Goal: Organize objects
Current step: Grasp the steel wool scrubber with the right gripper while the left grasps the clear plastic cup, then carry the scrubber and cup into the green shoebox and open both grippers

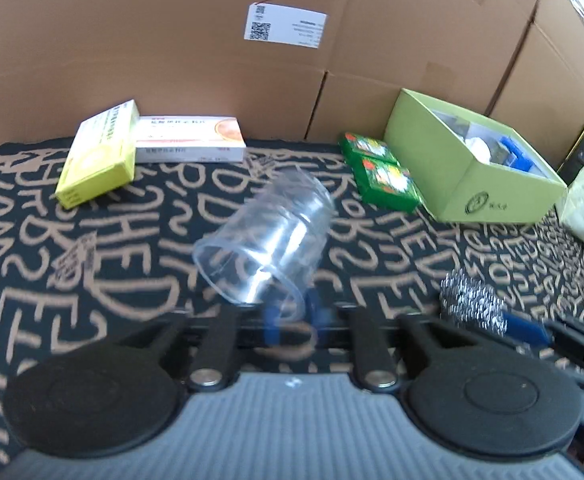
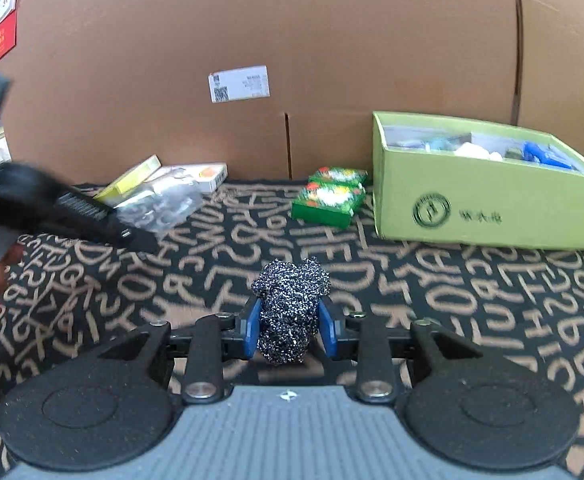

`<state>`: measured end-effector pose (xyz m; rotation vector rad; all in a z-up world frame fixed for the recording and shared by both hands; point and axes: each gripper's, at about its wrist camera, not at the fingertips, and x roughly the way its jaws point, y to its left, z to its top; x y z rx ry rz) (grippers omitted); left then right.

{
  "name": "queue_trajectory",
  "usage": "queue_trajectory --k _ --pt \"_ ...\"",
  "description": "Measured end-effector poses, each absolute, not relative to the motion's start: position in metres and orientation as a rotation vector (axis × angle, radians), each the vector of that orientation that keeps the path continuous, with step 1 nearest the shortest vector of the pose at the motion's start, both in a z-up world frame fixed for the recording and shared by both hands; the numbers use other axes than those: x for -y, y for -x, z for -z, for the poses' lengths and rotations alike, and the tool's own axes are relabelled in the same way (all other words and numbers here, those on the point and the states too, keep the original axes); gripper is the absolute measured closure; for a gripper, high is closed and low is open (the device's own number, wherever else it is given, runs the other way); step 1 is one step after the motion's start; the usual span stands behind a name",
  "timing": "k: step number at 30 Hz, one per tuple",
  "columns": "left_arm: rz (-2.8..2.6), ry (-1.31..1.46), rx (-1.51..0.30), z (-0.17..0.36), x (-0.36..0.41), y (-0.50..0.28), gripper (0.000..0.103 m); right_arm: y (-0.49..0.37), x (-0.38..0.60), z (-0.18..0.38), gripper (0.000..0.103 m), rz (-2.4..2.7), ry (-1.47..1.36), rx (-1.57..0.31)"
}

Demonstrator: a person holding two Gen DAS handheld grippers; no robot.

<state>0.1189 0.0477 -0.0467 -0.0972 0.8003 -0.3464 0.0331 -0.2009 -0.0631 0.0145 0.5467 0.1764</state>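
Steel scourer [image 2: 290,312] clamped in right gripper [image 2: 290,330]; carry right, release above green box [image 2: 487,208]. Left gripper [image 1: 292,316] grips clear cup [image 1: 264,240] rim.

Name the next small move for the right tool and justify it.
Probably carry the steel wool scourer right and forward to above the green box. The right tool already clamps it between its blue pads, and that open box already holds other small items.

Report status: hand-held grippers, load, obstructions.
Right hand-held gripper shut on steel scourer. Left hand-held gripper grips clear cup. Path to green box unobstructed.
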Motion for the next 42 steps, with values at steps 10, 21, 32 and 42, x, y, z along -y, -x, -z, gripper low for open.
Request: queue_trajectory --k 10,21,32,42 --pt "0.342 0.102 -0.746 0.040 -0.036 -0.116 0.052 -0.031 0.199 0.066 0.053 -0.146 -0.001 -0.534" --pt "0.351 0.106 -0.807 0.053 -0.023 -0.137 0.095 -0.043 0.200 0.073 0.066 -0.162 -0.024 -0.582" --pt "0.542 0.068 -0.684 -0.006 0.030 -0.137 0.096 -0.032 0.236 0.035 0.068 -0.110 -0.087 -0.459" --pt "0.723 -0.062 -0.591 -0.059 0.151 -0.176 0.096 -0.039 0.310 -0.012 0.068 0.075 -0.040 -0.318"
